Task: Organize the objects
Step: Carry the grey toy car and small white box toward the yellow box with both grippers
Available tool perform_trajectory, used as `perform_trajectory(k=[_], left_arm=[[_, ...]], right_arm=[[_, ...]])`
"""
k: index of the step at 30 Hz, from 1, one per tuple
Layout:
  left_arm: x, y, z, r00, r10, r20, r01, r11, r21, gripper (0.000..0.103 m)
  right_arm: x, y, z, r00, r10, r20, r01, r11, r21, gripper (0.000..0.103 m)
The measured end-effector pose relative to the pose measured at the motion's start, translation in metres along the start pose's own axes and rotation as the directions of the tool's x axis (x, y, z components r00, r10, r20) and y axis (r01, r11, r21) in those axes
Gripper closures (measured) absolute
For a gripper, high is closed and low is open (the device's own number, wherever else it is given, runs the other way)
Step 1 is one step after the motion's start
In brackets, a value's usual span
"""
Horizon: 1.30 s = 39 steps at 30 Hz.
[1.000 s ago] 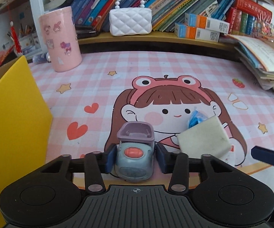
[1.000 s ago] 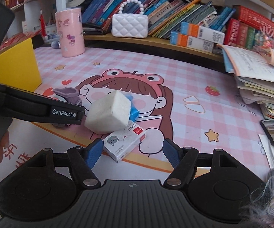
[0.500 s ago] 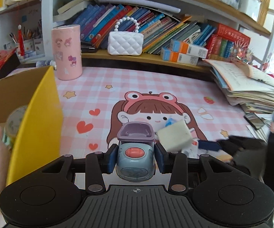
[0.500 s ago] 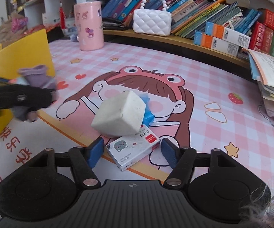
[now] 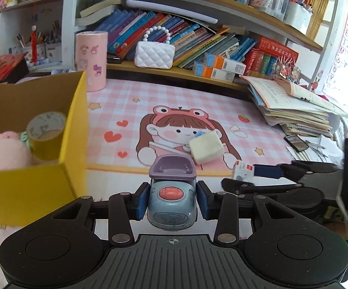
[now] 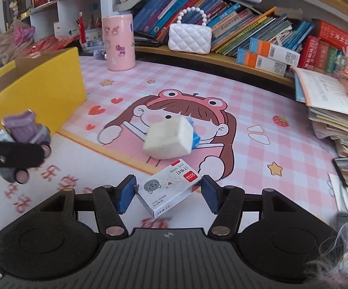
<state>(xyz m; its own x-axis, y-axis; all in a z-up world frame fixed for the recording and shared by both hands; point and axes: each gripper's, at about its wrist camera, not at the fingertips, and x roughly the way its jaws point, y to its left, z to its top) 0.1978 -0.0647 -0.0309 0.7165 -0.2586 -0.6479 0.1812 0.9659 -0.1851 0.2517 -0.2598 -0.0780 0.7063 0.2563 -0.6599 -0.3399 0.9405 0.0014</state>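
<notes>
Grey-blue plastic is sitting tight between my left gripper's (image 5: 172,203) blue pads: I am pinching the toy car (image 5: 172,200) by its two sides, its purple tipper bed pointing away from me and its orange button facing up. I am holding it in the air above the pink cartoon desk mat (image 5: 174,101), just to the right of the yellow cardboard box (image 5: 74,130). Inside that box a roll of yellow tape (image 5: 45,136) is leaning beside a pink plush toy (image 5: 6,150).

With my right gripper (image 6: 166,193) I am holding the small white staple box (image 6: 168,186), which is sitting diagonally between the pads, one corner against the left pad and the red-labelled end against the right pad. From the left wrist view that box (image 5: 242,172) is showing at the tip of the right gripper (image 5: 251,177), and it is looking raised off the mat, though I cannot be sure.

Just beyond the staple box, a cream sponge block (image 6: 169,137) is lying on the mat, partly covering something blue (image 6: 194,137) that I cannot make out. A pink cylinder with stickers (image 6: 118,42) is standing at the back near the shelf.
</notes>
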Motion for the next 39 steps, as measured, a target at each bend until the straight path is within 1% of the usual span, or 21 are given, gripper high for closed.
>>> perform_trajectory(k=[3,8,12,15,23,27,39], left_arm=[[-0.015,0.006,-0.008,1.000,-0.007,0.003,0.007,1.000,0.000,0.064],[-0.036,0.022,-0.022,1.000,-0.023,-0.018,0.022,0.999,-0.039,0.064],[-0.052,0.032,-0.036,0.999,-0.035,-0.032,0.033,0.998,-0.053,0.064],[-0.060,0.037,-0.046,0.998,-0.045,-0.037,0.043,0.998,-0.050,0.064],[-0.090,0.063,-0.059,0.999,-0.050,-0.012,0.049,0.998,-0.048,0.064],[-0.103,0.079,-0.068,0.999,-0.041,-0.016,0.040,0.998,-0.056,0.064],[-0.149,0.134,-0.093,1.000,0.004,0.007,-0.004,0.997,-0.083,0.064]], right_arm=[[-0.020,0.011,-0.005,1.000,-0.019,0.000,0.019,0.999,0.038,0.046],[-0.051,0.034,-0.020,0.998,-0.051,-0.028,0.054,0.991,0.122,0.046],[-0.073,0.056,-0.035,0.998,-0.059,-0.035,0.063,0.987,0.146,0.046],[-0.085,0.075,-0.044,0.997,-0.065,-0.034,0.069,0.988,0.136,0.046],[-0.101,0.120,-0.050,0.997,-0.067,-0.029,0.070,0.993,0.096,0.046],[-0.105,0.145,-0.052,0.998,-0.051,-0.030,0.053,0.996,0.073,0.046],[-0.115,0.226,-0.059,1.000,0.012,-0.027,-0.012,1.000,0.005,0.046]])
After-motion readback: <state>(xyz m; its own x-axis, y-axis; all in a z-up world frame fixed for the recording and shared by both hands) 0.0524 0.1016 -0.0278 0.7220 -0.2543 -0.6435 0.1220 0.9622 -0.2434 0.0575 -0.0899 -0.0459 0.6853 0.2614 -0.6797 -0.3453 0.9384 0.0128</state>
